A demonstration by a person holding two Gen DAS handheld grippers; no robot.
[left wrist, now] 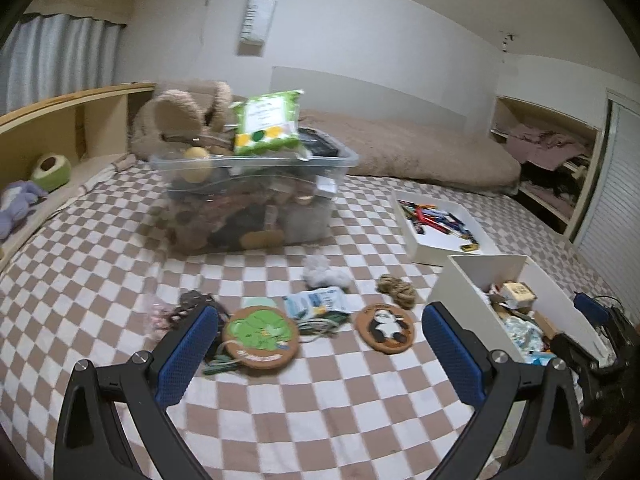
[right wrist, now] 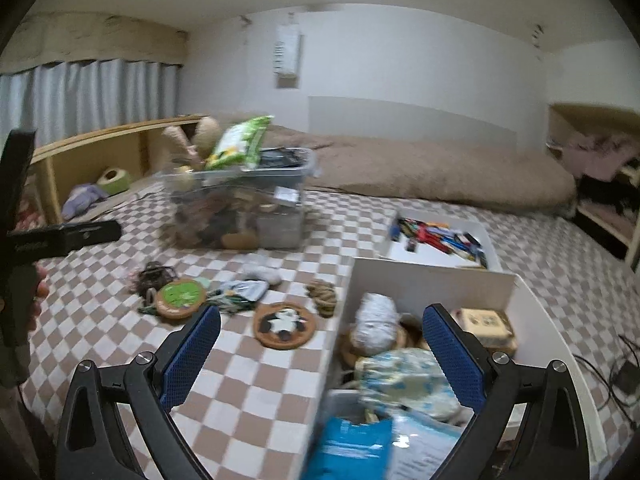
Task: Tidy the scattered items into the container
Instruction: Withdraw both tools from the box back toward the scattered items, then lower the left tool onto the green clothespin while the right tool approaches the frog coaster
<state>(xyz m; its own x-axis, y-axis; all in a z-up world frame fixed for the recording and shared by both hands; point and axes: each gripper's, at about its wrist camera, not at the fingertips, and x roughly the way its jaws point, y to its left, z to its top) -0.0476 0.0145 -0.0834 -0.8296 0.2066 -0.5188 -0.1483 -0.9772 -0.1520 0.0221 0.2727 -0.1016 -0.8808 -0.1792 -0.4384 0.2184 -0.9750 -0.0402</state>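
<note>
My left claw [left wrist: 320, 340] gapes wide, empty, green coaster [left wrist: 261, 337] and panda coaster [left wrist: 386, 328] just ahead between its fingers. My right claw [right wrist: 320, 340] is also wide, empty, over the white bin's [right wrist: 432, 280] near-left corner.

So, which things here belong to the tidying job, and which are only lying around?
Job:
- white box (probably the container)
- panda coaster
- green coaster
- rope knot
- blue packet
- white fluff
- both grippers, left and right, open and empty

Lying about:
- clear bin, full
- pen tray
- avocado toy
- brown blanket
</note>
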